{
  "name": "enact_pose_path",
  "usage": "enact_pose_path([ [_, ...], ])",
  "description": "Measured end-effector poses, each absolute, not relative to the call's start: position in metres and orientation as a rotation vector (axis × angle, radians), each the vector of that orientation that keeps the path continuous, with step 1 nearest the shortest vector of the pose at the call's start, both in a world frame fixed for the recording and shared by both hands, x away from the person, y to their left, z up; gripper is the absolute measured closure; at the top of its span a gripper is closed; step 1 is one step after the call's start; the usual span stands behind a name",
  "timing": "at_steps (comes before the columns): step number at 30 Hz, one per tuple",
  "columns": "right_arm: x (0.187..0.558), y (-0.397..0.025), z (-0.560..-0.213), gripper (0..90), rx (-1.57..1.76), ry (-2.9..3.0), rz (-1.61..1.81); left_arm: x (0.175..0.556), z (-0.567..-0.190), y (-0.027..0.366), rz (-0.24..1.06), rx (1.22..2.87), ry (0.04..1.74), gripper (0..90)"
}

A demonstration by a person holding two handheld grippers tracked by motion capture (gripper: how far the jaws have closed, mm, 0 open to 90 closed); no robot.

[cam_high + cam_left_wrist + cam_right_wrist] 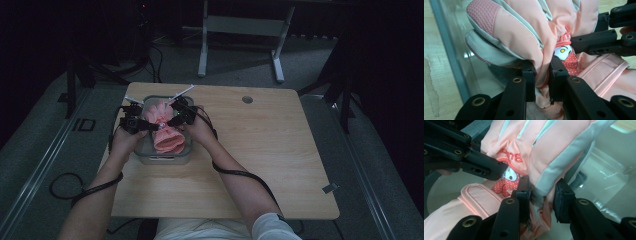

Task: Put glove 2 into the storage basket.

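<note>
Here the pink glove (165, 127) lies in a clear container (162, 156) with a grey rim, which stands on the wooden table (260, 150) toward its left side in the high view. The glove's fingers point away from the person and its cuff lies toward the near wall of the container.

The left gripper (541, 75) meets the glove from its left edge. Its jaws stand nearly closed, with a fold of pink fabric pinched between them, just beside the small cartoon patch (566, 56) with the dotted red part.

The right gripper (541, 192) meets the glove from the opposite side. Its jaws stand a little wider apart, and a bunched fold of grey and pink fabric sits between them; the left jaw presses on that fold, while whether the right jaw touches it cannot be told for sure.

In each gripper view the other gripper's black jaws reach in just above the patch, so the two grippers face each other across the middle of the glove, close together
</note>
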State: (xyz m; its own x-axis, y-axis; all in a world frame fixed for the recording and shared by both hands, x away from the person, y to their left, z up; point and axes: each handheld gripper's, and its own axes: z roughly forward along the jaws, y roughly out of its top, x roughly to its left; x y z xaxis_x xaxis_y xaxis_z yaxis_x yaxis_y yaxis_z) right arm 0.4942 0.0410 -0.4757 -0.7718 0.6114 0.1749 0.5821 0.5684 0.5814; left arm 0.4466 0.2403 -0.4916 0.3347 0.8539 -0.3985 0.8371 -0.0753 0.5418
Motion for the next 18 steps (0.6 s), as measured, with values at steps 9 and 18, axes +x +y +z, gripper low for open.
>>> enact_pose_path([
  [9, 0.502, 0.046, -0.481, 69.5, 1.063, 2.766, 0.958, 0.448, -0.493, 0.24, 0.052, 1.923, 1.513, 77.6],
  [18, 0.506, 0.051, -0.483, 63.6, 1.059, 2.752, 0.915, 0.448, -0.491, 0.231, 0.184, 1.969, 1.522, 64.4],
])
